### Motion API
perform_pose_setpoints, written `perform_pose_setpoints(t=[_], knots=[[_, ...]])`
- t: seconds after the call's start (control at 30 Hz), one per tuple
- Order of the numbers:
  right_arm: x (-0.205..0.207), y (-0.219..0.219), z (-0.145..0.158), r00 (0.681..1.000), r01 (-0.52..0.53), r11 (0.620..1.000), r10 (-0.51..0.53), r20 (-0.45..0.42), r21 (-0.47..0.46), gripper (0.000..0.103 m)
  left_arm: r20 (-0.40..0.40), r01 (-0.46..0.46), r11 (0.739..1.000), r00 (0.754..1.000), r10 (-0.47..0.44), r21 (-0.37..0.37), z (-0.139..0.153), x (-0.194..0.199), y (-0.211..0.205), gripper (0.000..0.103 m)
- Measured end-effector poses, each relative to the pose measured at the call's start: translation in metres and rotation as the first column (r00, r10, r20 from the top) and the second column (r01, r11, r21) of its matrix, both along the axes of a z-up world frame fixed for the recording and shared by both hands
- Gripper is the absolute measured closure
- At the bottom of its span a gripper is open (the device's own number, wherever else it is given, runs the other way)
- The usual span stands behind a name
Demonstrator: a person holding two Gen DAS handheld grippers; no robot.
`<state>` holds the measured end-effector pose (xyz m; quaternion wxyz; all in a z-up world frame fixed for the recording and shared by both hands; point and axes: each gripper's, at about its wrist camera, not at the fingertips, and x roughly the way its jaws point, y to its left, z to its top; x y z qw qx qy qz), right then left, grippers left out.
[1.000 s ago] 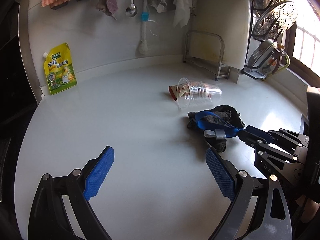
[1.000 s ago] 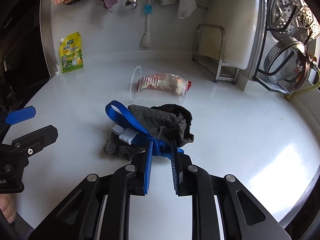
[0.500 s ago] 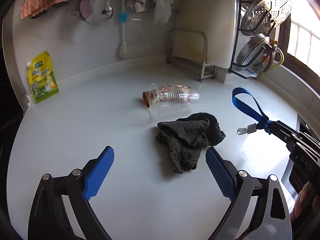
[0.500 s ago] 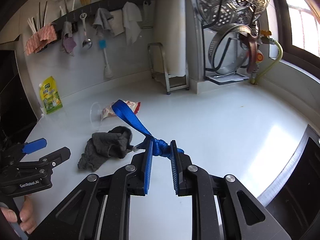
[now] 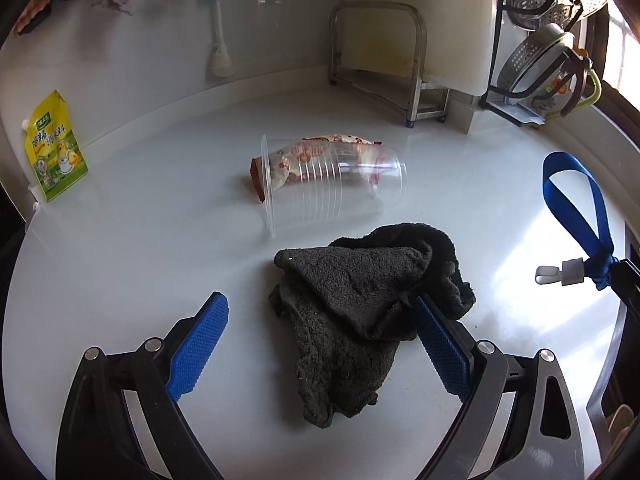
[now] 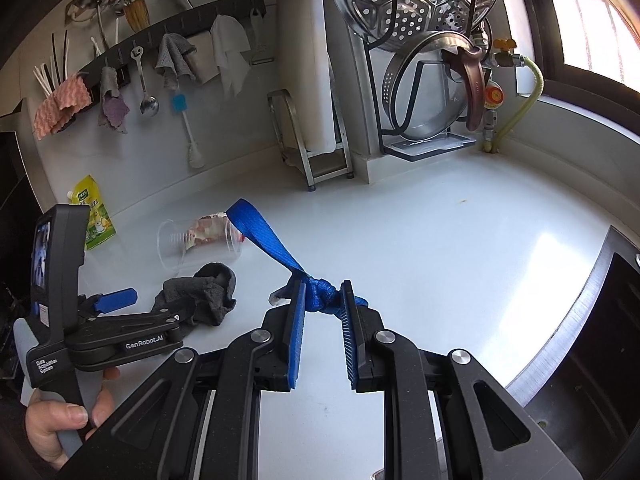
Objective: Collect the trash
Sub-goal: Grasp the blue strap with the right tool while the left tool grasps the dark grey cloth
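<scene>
A: The right tongs [image 6: 323, 299] are clamped on the knot of a blue strap [image 6: 264, 234], which sticks up off the counter [image 6: 460, 220] as a loop. A small white clip [image 5: 558, 275] hangs near the knot.

B: And the left tongs [image 5: 320, 344]?

A: Spread wide, gripping nothing, with a crumpled dark grey cloth [image 5: 352, 312] lying on the counter between the two blue pads.

B: What does the trash look like?

A: Just past the cloth a clear ribbed plastic cup [image 5: 332, 184] lies on its side, mouth to the left. A snack wrapper [image 5: 316, 148], red and pale with a printed pattern, lies right behind it and shows through it; I can't tell if any of it sits inside.

B: Any writing?

A: "GenRobot.AI" on the left tongs' body, seen from the right camera. A yellow-green pouch [image 5: 54, 148] with a spout leans against the back wall; its printed characters are too small to read.
</scene>
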<state>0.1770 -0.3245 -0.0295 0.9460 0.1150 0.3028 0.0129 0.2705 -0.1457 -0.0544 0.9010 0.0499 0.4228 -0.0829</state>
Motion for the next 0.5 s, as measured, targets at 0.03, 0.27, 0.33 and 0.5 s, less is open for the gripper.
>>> perform_pose_setpoints(t=[0.03,0.27,0.33,0.5], knots=[[0.000,0.000,-0.001,1.000,-0.001,1.000,0.002,-0.003,0.004,0.086,-0.003,0.000,1.000,1.000,0.000,0.003,-0.002,0.002,-0.001,0.012],[0.001,0.001,-0.002,1.000,-0.008,1.000,0.008,-0.005,0.007,0.086,-0.022,0.044,0.999,0.999,-0.045,-0.018,-0.008,0.003,-0.006,0.041],[0.002,0.001,-0.003,1.000,-0.007,1.000,0.007,-0.008,0.004,0.086,-0.021,0.061,0.998,0.998,-0.061,-0.031,-0.007,0.001,-0.007,0.052],[0.003,0.003,-0.004,1.000,-0.012,1.000,0.012,-0.011,-0.003,0.086,-0.004,0.077,0.995,0.997,-0.077,-0.068,-0.002,-0.006,-0.004,0.074]])
